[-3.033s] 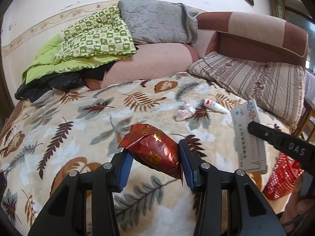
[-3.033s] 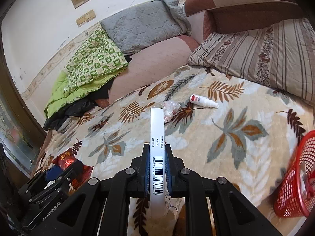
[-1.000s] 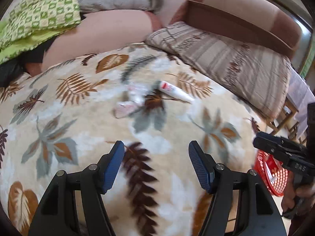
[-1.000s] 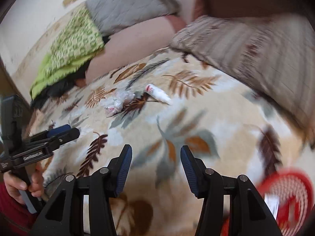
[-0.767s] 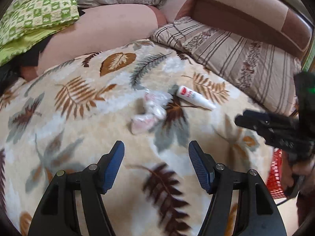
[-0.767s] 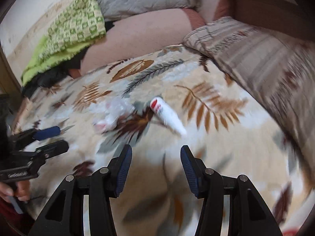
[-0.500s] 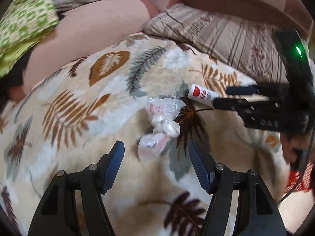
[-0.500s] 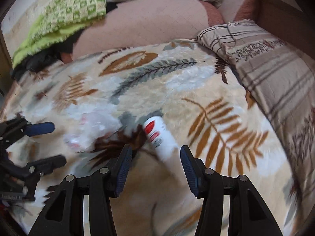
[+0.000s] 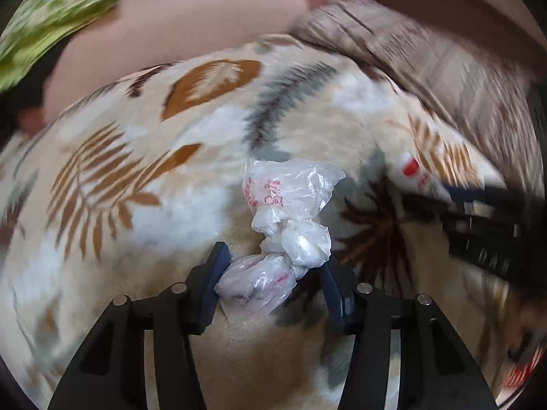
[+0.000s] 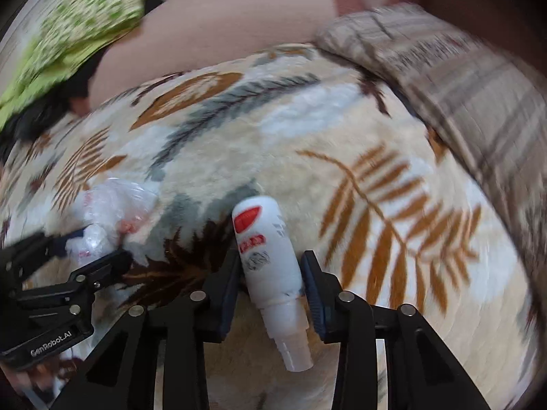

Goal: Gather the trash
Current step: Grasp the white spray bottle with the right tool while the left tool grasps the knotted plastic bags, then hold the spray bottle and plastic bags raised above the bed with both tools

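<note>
While both views are motion-blurred, the layout reads fine. Left gripper [image 9: 271,282] sits low on the leaf-print blanket [image 9: 143,205], jaws spread around the near end of a knotted clear plastic bag [image 9: 290,225]; the left blue pad touches the crumpled lower lump, the right pad is just beside it, and I cannot tell if it presses yet, so no firm grip is confirmed. Bag has faint red print, its upper part fans out away from the gripper, and it lies flat on the blanket.

Right gripper [image 10: 271,282] straddles a small white bottle [image 10: 270,259] with a red label, jaws apart. Left pad is touching or nearly touching the bottle body, right pad is just beside it with a thin gap. Bottle lies on its side on the blanket, nozzle end pointing toward the camera, red label end away.

From the right wrist view the left gripper shows at left edge around the bag; from the left wrist view the right gripper shows blurred at right edge by the bottle. Bag and bottle lie near each other, not touching.

Striped pillow [image 10: 471,95] at upper right, green checked blanket [image 10: 75,24] at upper left, pink cushion [image 9: 177,27] behind.
</note>
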A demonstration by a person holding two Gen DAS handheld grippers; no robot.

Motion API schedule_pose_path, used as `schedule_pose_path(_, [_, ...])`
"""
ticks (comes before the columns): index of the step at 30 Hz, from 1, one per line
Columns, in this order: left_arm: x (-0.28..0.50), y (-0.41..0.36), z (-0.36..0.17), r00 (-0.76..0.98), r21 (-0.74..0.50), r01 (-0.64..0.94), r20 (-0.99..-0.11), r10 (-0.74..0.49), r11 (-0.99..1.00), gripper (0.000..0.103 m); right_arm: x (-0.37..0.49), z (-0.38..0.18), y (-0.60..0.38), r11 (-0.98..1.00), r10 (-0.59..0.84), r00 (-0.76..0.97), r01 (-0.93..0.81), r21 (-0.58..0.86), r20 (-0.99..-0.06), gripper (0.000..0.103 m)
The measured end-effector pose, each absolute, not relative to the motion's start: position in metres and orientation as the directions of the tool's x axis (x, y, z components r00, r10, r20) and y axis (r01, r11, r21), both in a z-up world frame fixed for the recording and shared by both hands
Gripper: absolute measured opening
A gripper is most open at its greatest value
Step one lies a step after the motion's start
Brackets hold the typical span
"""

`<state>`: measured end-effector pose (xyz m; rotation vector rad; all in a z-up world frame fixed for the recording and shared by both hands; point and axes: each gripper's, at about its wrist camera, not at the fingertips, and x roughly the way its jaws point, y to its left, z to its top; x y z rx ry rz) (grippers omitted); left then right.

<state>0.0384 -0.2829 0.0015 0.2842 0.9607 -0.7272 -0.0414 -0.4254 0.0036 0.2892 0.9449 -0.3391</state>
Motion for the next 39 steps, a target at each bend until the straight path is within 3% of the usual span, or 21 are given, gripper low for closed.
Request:
schedule_pose_path(9, [0.008, -0.232, 0.011, 0.421, -0.144, 0.575, -0.792, -0.442, 0.806, 0.048, -0.094, 0.028, -0.387, 0.853, -0.191, 0.618, 0.489, 0.183, -0.763, 0.036])
schedule_pose_path(24, [-0.112, -0.124, 0.09, 0.598, -0.035, 0.595, -0.648, -0.472, 0.803, 0.048, -0.21, 0.077, -0.259, 0.885, -0.241, 0.724, 0.437, 0.16, -0.647, 0.036])
schedule_pose_path(39, [-0.186, -0.083, 0.099, 0.662, 0.045, 0.6, -0.589, -0.464, 0.799, 0.048, -0.274, 0.089, -0.234, 0.872, -0.295, 0.738, 0.468, 0.145, -0.607, 0.036])
